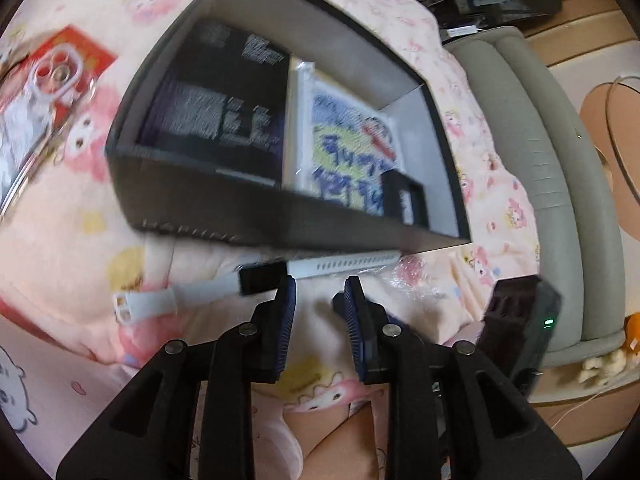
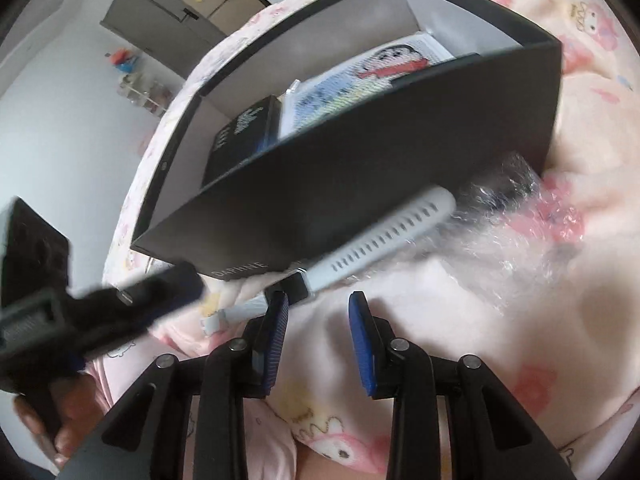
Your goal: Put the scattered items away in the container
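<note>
**Reaching for the watch beside the box**

We have both tools over the bed, aimed down at the watch [image 1: 264, 278], which lies on the pink blanket [image 1: 60, 248] just outside the near wall of the box [image 1: 280, 216]. Its white strap [image 2: 380, 236] runs along that wall and touches it.

The box already holds a dark booklet [image 1: 216, 96], a cartoon-print packet [image 1: 348, 148] and a small black piece [image 1: 404, 196] in its near corner. A red phone-case pack [image 1: 56, 76] lies on the blanket past the box's far end, and crinkled plastic wrap [image 2: 520, 216] sits off the strap's tip.

Our left tool [image 1: 318, 292] is partly open and holds nothing; one pad sits just beside the watch body. Our right tool [image 2: 318, 308] is also partly open and empty, one pad close to the watch body.

We judge the step in hand to be the pick-up of the watch. Next, one tool needs to straddle the body or strap, close, lift it over the near wall, and release inside. The strap is limp and may snag on the rim.
</note>
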A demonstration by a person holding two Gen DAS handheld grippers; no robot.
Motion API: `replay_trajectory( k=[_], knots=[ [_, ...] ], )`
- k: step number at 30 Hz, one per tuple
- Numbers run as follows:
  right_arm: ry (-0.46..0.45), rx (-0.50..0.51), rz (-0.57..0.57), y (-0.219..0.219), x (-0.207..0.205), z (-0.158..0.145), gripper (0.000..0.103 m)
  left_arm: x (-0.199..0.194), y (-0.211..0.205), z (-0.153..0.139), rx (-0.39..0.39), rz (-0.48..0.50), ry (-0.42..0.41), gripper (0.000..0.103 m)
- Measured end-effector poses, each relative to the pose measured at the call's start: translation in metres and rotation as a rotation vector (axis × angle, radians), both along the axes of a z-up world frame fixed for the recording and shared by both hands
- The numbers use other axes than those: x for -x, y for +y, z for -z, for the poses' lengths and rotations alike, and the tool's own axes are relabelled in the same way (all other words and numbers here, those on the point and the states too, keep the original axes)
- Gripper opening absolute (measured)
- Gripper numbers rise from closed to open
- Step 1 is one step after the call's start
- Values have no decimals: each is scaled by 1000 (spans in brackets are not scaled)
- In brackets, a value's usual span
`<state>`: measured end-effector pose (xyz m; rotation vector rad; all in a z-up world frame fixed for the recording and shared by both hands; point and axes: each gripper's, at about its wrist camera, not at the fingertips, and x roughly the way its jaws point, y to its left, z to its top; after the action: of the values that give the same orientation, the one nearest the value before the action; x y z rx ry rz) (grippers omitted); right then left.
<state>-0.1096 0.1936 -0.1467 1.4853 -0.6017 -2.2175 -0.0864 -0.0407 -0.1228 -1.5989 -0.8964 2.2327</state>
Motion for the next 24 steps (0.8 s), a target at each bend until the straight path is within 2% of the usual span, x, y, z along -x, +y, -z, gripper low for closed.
replay_trajectory(
  k=[3, 7, 11, 15, 18, 22, 24],
  knots=[
    [-17, -7, 10, -7, 7, 2, 28, -4, 1, 6, 62, -38, -40, 23],
    [-142, -16, 85, -5, 24, 25, 28, -7, 5, 26, 113, -69, -122, 23],
    [-129, -10, 81, -7, 31, 34, 28, -7, 6, 48, 132, -99, -188, 23],
    [-116, 39, 116, -6, 38, 53, 29, -5, -2, 51, 144, -196, -177, 27],
    [-111, 62, 120, -5, 39, 56, 28, -8, -9, 57, 111, -273, -184, 27],
    [-62, 71, 110, -6, 35, 50, 13, -18, -16, 52, 92, -328, -130, 27],
    [-43, 89, 123, -2, 31, 46, 9, -24, -20, 49, 74, -336, -106, 27]
  ],
)
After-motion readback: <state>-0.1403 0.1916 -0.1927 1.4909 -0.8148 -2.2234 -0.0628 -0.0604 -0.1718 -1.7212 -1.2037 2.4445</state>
